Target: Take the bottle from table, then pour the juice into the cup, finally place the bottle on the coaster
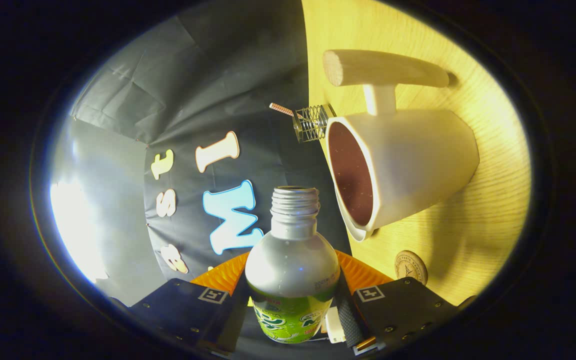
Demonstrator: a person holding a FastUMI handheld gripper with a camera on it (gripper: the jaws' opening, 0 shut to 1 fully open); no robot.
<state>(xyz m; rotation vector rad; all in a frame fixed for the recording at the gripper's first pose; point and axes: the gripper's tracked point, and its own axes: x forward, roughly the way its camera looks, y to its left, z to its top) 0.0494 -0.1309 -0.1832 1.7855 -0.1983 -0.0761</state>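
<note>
Wooden table appeared rolled sideways, so my claw was tilted over. White cup with wooden handle stood mid-table, dark inside, its mouth beside bottle neck. Green-labelled bottle, cap off, sat between my fingers; my claw was clamped on its body from both sides. Wire holder stood beyond cup. Round coaster lay near table edge. Risk, as I judged: bottle mouth was short of rim, so juice could spill onto table.
</note>
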